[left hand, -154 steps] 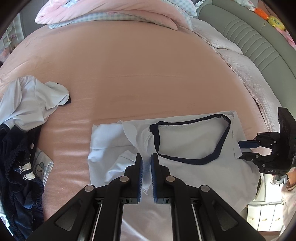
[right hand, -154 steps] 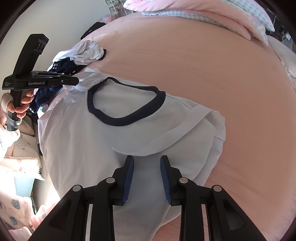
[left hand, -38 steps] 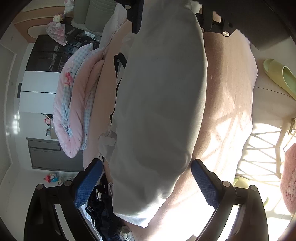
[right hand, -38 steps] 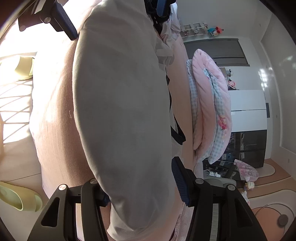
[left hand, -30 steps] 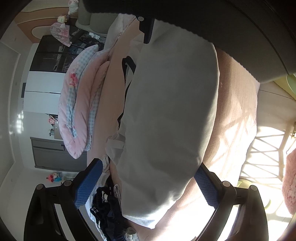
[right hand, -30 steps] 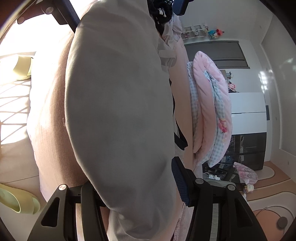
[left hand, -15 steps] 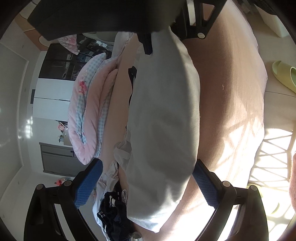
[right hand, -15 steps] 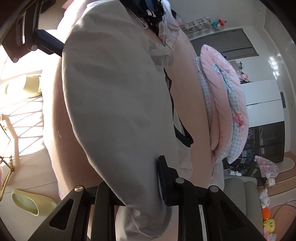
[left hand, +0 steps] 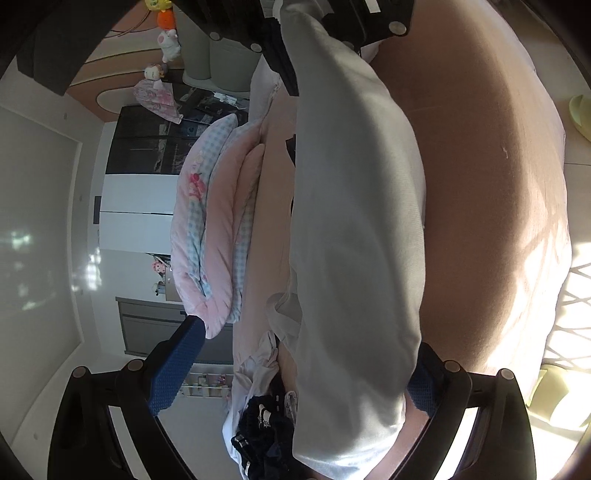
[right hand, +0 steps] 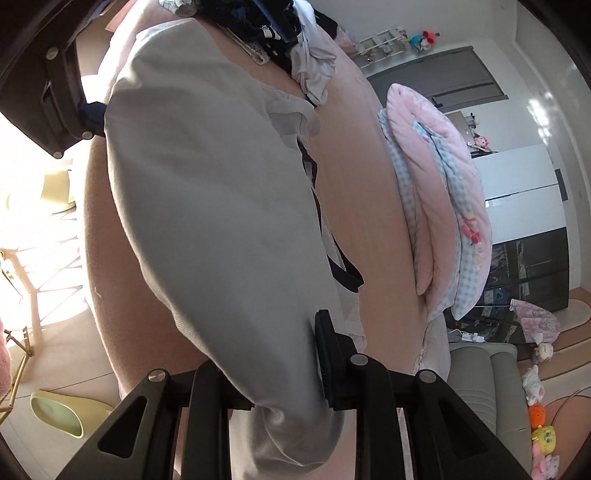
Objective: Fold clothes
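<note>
A white garment point(left hand: 354, 229) with a navy neckband point(right hand: 343, 273) lies folded into a long band on the pink bed point(left hand: 480, 184). My left gripper point(left hand: 295, 380) straddles one end of it with its jaws wide. The left blue pad point(left hand: 177, 365) stands clear of the cloth. In the right wrist view the same garment point(right hand: 207, 192) runs away from my right gripper point(right hand: 273, 369), which is shut on its near end. One pad point(right hand: 325, 362) presses the cloth and the other finger is hidden under it. Each gripper shows at the far end in the other's view: the right gripper point(left hand: 332, 22) and the left gripper point(right hand: 66, 110).
A heap of dark and white clothes point(left hand: 262, 435) lies on the bed beyond the garment's left end. A rolled pink and checked quilt point(right hand: 443, 192) lines the far side. A green slipper point(right hand: 59, 413) sits on the sunlit floor. A grey sofa point(right hand: 476, 369) stands by the bed.
The right gripper's jaws have come together on the garment's end and lifted it slightly. The left gripper has tilted but stays wide around the other end.
</note>
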A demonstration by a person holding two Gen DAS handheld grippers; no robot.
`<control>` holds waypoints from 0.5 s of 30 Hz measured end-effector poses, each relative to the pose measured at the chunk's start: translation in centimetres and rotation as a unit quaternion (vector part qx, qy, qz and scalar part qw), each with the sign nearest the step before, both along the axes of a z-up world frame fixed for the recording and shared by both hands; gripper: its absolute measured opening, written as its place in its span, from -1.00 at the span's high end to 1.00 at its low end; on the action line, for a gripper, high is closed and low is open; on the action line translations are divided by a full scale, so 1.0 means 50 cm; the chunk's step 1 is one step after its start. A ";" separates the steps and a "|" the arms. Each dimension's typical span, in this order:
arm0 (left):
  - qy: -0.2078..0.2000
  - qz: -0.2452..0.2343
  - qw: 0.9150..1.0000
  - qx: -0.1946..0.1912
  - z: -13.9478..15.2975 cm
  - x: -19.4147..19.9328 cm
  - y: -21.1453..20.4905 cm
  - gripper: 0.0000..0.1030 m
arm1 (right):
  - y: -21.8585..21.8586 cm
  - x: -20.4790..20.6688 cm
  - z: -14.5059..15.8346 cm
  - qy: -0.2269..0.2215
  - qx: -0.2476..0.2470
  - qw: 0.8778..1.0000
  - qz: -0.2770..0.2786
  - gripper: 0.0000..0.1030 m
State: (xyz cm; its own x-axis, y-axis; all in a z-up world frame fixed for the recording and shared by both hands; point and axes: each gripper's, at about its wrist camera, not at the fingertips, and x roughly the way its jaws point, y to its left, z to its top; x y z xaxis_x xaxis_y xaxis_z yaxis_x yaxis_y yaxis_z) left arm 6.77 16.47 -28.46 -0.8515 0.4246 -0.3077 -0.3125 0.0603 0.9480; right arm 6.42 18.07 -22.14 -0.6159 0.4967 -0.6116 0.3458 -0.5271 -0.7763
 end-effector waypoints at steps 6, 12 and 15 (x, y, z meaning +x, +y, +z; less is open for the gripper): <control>0.040 -0.007 0.998 -0.055 -0.040 -0.018 -0.020 -0.90 | 0.000 0.006 -0.005 -0.004 0.003 1.000 0.003 0.56; 0.157 -0.082 0.981 -0.078 -0.095 0.012 -0.056 -0.90 | 0.005 0.000 0.005 -0.001 -0.004 1.000 -0.003 0.56; 0.116 -0.060 0.990 -0.060 -0.077 -0.003 -0.050 -0.94 | 0.005 0.001 0.004 -0.003 0.004 1.000 0.000 0.56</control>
